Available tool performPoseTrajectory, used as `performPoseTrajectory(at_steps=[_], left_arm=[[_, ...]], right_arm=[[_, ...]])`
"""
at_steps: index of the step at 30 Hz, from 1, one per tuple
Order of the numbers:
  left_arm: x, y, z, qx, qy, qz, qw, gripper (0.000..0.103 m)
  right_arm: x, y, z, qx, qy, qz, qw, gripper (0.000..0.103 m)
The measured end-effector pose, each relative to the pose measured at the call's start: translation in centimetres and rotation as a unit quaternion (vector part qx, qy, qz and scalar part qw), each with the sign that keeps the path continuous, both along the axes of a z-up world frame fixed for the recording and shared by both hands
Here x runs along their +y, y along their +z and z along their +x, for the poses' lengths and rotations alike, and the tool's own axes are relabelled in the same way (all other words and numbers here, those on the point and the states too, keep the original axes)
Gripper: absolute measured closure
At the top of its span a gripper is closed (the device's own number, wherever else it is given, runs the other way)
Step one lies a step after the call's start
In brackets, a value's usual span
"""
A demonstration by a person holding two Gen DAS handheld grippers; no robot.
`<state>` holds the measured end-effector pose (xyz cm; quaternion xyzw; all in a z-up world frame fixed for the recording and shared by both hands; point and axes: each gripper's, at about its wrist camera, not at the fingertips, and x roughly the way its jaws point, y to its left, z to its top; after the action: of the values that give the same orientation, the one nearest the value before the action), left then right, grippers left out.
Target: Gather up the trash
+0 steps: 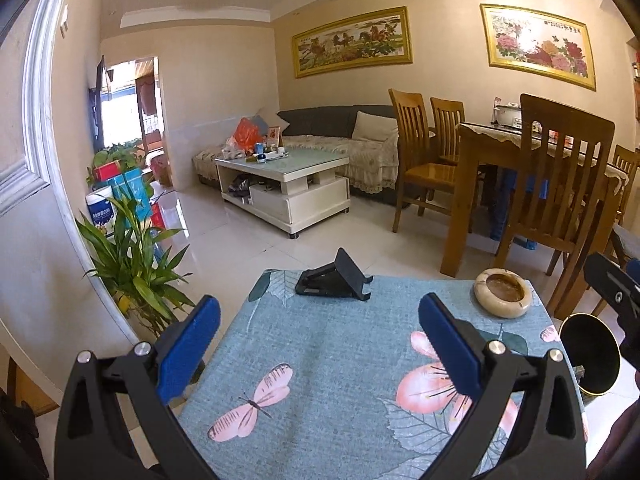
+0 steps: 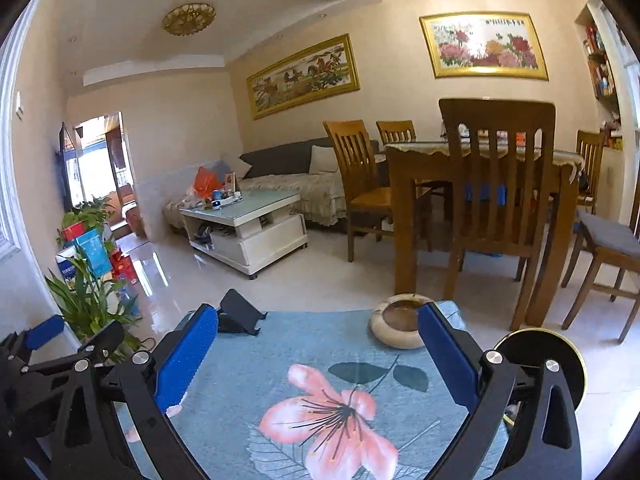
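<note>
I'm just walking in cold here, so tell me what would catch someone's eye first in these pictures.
Probably the blue floral tablecloth filling the foreground, with both grippers, left and right, open and empty above it. On its far edge sit a black phone stand and a round stone ashtray. No obvious trash shows on the cloth.

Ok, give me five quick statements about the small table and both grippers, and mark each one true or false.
1. The left gripper is open and holds nothing. True.
2. The right gripper is shut on the ashtray. False: it is open, and the ashtray just sits on the cloth.
3. A black phone stand sits at the far edge of the floral tablecloth. True.
4. The ashtray is tipped on its side. False: it sits flat, opening upward.
5. The round black bin stands on the table. False: it is beside the table, lower down.
</note>
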<state>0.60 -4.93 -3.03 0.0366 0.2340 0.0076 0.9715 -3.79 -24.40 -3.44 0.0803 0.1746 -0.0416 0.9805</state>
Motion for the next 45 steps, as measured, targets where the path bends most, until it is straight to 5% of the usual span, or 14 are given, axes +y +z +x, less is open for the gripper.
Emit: performPoseTrajectory(at_steps=[45], left_arm=[[-0.1,1.7,-1.6,-0.018,-0.018,-0.018,0.9995,0.003]], right_arm=[[0.5,-0.6,-0.3,0.006,-0.026,-0.03,0.999,0.004]])
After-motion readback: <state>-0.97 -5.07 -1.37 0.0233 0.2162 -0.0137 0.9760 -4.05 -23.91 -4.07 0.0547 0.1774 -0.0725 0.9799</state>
